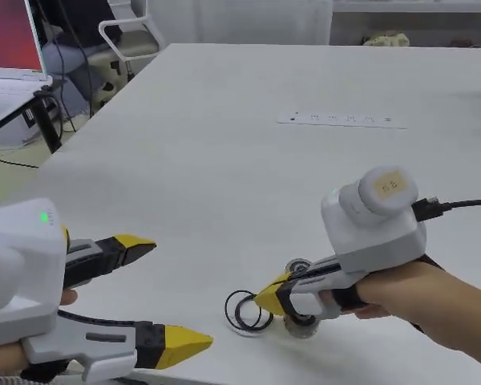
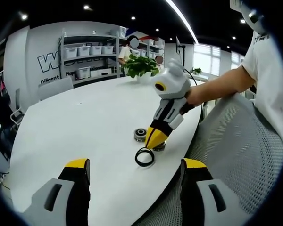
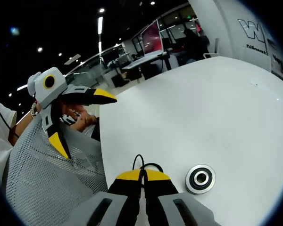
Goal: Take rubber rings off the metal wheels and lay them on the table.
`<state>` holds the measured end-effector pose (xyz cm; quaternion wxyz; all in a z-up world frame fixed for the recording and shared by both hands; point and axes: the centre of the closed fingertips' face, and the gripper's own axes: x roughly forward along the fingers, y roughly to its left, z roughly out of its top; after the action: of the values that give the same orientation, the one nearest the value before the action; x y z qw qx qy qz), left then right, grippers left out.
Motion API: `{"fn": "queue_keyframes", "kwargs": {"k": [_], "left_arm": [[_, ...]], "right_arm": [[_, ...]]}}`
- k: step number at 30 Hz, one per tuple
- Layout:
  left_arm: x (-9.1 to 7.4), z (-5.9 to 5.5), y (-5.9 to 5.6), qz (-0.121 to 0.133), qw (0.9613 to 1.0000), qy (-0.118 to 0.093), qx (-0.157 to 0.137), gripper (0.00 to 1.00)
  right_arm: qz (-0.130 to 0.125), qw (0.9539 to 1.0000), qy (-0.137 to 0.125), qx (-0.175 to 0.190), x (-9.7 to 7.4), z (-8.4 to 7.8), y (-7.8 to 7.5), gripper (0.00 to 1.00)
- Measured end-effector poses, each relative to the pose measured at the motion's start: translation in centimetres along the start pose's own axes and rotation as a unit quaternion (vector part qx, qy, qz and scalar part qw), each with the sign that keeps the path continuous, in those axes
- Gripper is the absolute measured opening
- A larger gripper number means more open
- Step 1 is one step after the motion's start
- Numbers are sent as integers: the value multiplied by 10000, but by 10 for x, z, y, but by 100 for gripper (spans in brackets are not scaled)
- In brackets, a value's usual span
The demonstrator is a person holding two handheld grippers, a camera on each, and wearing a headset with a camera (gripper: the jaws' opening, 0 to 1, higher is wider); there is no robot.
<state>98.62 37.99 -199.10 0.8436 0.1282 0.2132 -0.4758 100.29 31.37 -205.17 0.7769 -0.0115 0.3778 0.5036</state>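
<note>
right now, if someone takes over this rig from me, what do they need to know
Left gripper: open, empty, at the near edge of the table.
Right gripper: shut on a black rubber ring at table level.
Two metal wheels sit on either side of the right gripper.
Done: at least one ring is off, and there seem to be two overlapping loops.
Left: release the ring flat, then check both wheels, since any remaining rings can't be made out.

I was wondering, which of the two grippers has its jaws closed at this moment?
The right gripper: its yellow-tipped jaws are pressed together, tips at the black rubber rings on the table. The left gripper holds its jaws wide apart.
</note>
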Motion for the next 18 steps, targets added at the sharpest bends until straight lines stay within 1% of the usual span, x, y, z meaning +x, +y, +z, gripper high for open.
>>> {"fn": "queue_keyframes", "kwargs": {"k": [4, 8, 12, 18], "left_arm": [[1, -2, 0, -9, 10000, 60, 28, 77], [1, -1, 0, -11, 10000, 17, -19, 76], [1, -1, 1, -10, 10000, 36, -18, 76], [1, -1, 1, -14, 10000, 35, -21, 76]], "right_arm": [[-44, 9999, 32, 90, -1, -2, -4, 0], [-76, 9998, 99, 155, -1, -5, -6, 0], [-97, 9997, 153, 173, -1, -7, -7, 0], [-118, 9995, 136, 252, -3, -7, -10, 0]]}}
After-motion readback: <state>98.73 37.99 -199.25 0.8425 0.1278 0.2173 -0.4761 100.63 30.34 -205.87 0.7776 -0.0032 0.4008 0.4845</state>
